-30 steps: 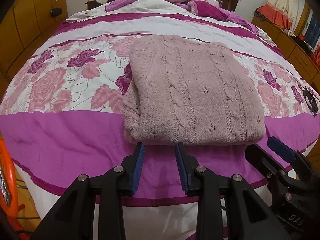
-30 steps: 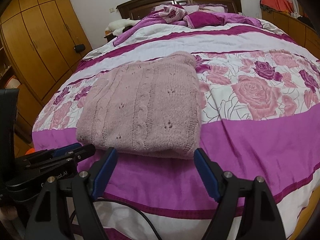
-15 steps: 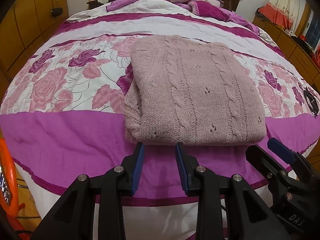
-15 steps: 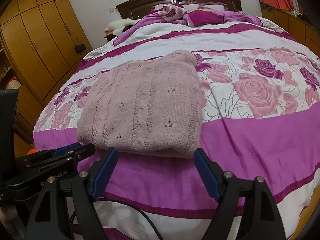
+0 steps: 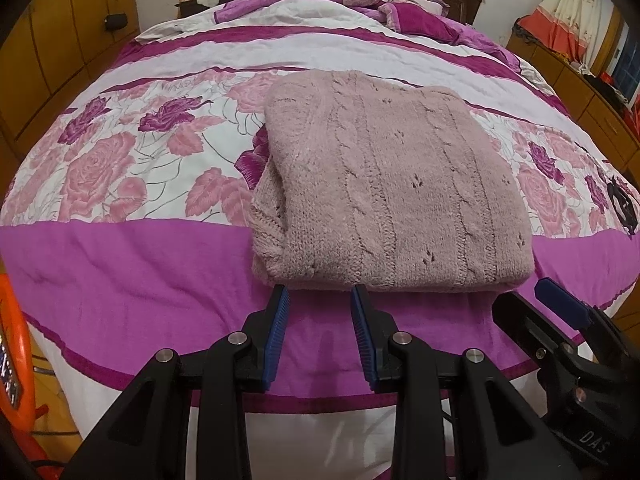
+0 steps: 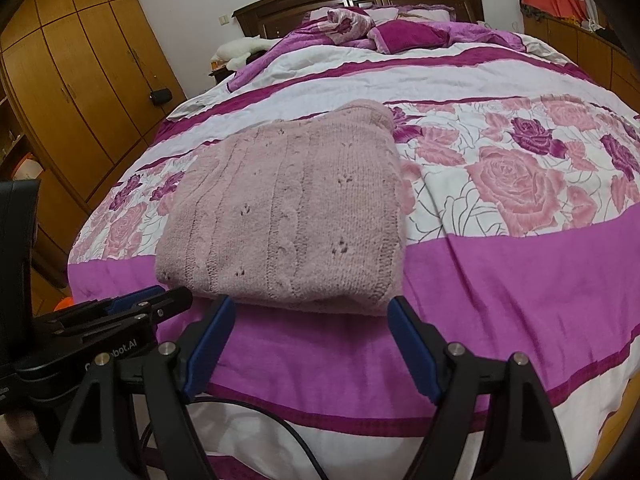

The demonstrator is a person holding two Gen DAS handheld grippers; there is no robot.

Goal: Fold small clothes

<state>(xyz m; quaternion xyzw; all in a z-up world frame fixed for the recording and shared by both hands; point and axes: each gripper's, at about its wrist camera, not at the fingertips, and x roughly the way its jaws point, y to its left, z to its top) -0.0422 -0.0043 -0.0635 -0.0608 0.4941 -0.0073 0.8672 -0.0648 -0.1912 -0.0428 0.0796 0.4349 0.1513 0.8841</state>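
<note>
Seemingly unchanged, folded sweater (image 5: 384,192), bedspread (image 5: 120,264)

I can't see the sweater's (image 5: 384,184) underside or tucked sleeves; my right gripper (image 5: 560,312) is cut off by the left view's edge

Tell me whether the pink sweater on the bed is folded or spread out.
Folded. The pink sweater lies as a compact rectangle with doubled layers visible at its near edge; no sleeves stick out.
</note>
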